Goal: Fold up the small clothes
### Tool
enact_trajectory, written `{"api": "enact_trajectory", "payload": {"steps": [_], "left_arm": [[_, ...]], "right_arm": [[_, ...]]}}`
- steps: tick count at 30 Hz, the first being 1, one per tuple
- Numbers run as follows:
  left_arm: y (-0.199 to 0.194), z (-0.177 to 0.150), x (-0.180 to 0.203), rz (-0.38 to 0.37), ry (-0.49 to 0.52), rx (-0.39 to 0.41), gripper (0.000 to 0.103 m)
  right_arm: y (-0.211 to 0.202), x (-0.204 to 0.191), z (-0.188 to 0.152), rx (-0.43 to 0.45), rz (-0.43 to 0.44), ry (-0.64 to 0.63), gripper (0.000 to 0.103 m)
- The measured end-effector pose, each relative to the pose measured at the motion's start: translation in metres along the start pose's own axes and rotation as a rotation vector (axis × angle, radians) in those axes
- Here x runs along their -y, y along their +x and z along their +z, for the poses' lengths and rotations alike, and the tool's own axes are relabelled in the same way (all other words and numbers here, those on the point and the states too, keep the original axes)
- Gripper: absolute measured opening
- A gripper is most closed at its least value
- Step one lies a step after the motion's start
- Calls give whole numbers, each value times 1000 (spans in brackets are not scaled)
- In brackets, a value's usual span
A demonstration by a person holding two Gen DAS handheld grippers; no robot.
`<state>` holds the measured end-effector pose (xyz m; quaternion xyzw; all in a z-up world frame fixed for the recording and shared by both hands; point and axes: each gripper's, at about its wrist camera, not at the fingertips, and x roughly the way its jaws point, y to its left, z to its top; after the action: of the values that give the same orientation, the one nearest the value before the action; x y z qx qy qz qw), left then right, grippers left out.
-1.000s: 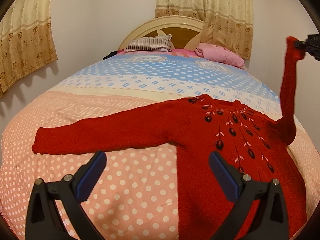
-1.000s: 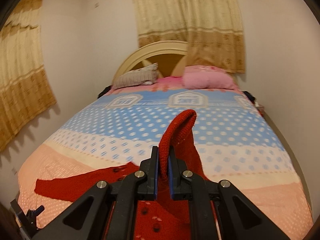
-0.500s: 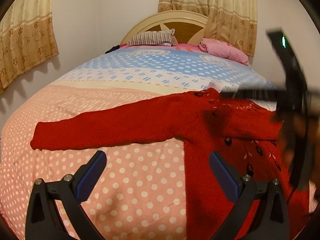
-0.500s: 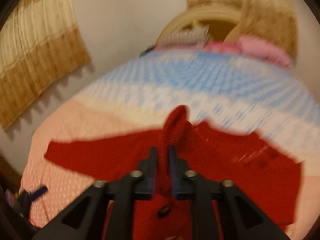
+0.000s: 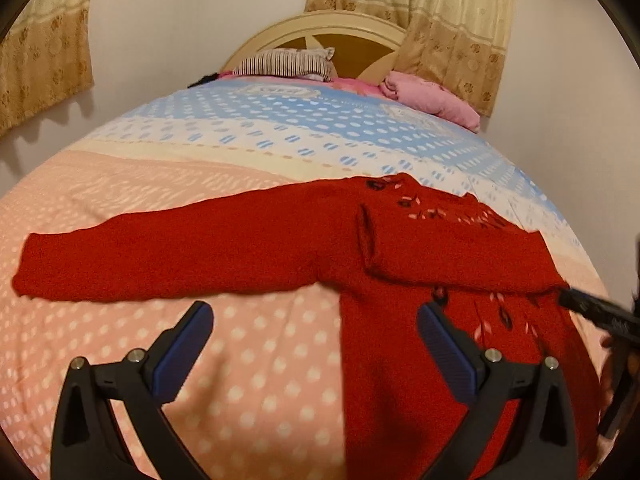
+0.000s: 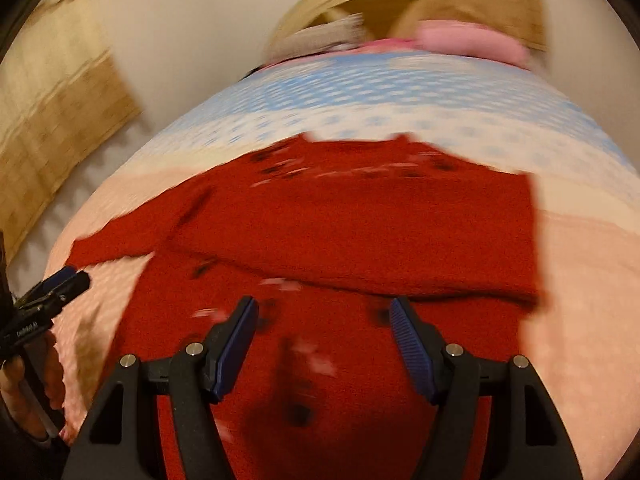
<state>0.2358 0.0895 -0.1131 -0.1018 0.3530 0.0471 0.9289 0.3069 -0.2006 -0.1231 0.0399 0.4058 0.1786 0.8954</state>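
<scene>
A small red knit sweater [image 5: 360, 248] with dark buttons and pale stitching lies flat on the bed. Its right sleeve [image 5: 452, 256] is folded across the chest; its left sleeve [image 5: 140, 256] stretches out to the left. My left gripper [image 5: 314, 344] is open and empty, just above the bed near the sweater's left side. My right gripper [image 6: 322, 340] is open and empty over the sweater's body [image 6: 340, 232], below the folded sleeve [image 6: 380, 248]. The right wrist view is blurred. The right gripper also shows at the right edge of the left wrist view [image 5: 600, 316].
The bed has a pink, cream and blue dotted cover [image 5: 260, 140]. A striped pillow [image 5: 284, 62] and a pink pillow [image 5: 432, 98] lie by the headboard [image 5: 320, 32]. Curtains [image 5: 452, 20] hang behind. The left gripper shows at the left edge of the right wrist view [image 6: 44, 296].
My right gripper carried the raised right sleeve down and left across the chest, then let go and opened. The sleeve now lies folded. My left gripper stayed open.
</scene>
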Motion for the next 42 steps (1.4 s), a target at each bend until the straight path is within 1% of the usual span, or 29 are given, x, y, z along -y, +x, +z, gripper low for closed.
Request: {"api": "enact_trajectory", "payload": {"steps": [2,3,4,5,7,8,10,11,13,14,15,17,18,24,27,28,31,34,36,38,39,40,41,42], "left_arm": [[13,10,6,-36,4,-26,90],[19,13,9,-29,8,-34,84],[25,16,13,-28,16,-40,82],[34,20,19,-47,22,-55,81],[47,24,27,-56,25,-77,68],[55,25,32,-58,37,-91,68],[73,27,40,-28,55,-114,64],[80,27,41,-30,56,-125,63],[96,26,43,-35,36,-160,61],[100,25,41,-43,21,-171,57],[102,24,40,-52,9,-177,52],[94,21,39,-57,5,-145,28],[91,21,39,-76,8,-136,19],[71,14,32,-118,-11,-102,14],[63,12,31,-117,-23,-79,9],[62,11,29,-112,-30,-78,1],[65,10,27,-69,-26,-81,1],[73,7,22,-79,-40,-116,1],[73,7,23,-84,-41,-114,1],[72,9,24,-86,-59,-108,4],[73,10,24,-101,-67,-106,8],[73,11,24,-104,-72,-101,14],[73,13,25,-100,-77,-93,18],[73,14,26,-105,-75,-87,26]], "right_arm": [[-13,16,-9,25,-18,35,69],[-16,21,-14,29,-19,45,69],[-17,28,-20,24,-24,58,69],[-16,32,-26,14,-31,64,69],[-12,38,-37,-4,-37,75,69],[-13,45,-42,-8,-40,81,69],[-14,53,-45,5,-46,99,69],[-16,57,-44,17,-44,115,69],[-17,64,-42,28,-44,144,69],[-15,66,-41,28,-51,152,69],[-12,69,-43,27,-63,160,69],[-8,72,-49,31,-70,176,69],[-9,72,-50,35,-66,179,69],[-9,77,-50,39,-41,200,71],[-8,76,-51,38,-46,195,71],[-8,76,-51,39,-46,195,71],[-8,76,-52,42,-43,199,72],[-13,76,-51,51,-46,205,72],[-19,75,-47,67,-31,220,72],[-20,72,-38,65,-10,214,72],[-19,70,-35,64,-16,203,72],[-19,68,-29,69,-36,184,72],[-19,65,-24,81,-60,168,72],[-18,64,-21,87,-71,164,72]]}}
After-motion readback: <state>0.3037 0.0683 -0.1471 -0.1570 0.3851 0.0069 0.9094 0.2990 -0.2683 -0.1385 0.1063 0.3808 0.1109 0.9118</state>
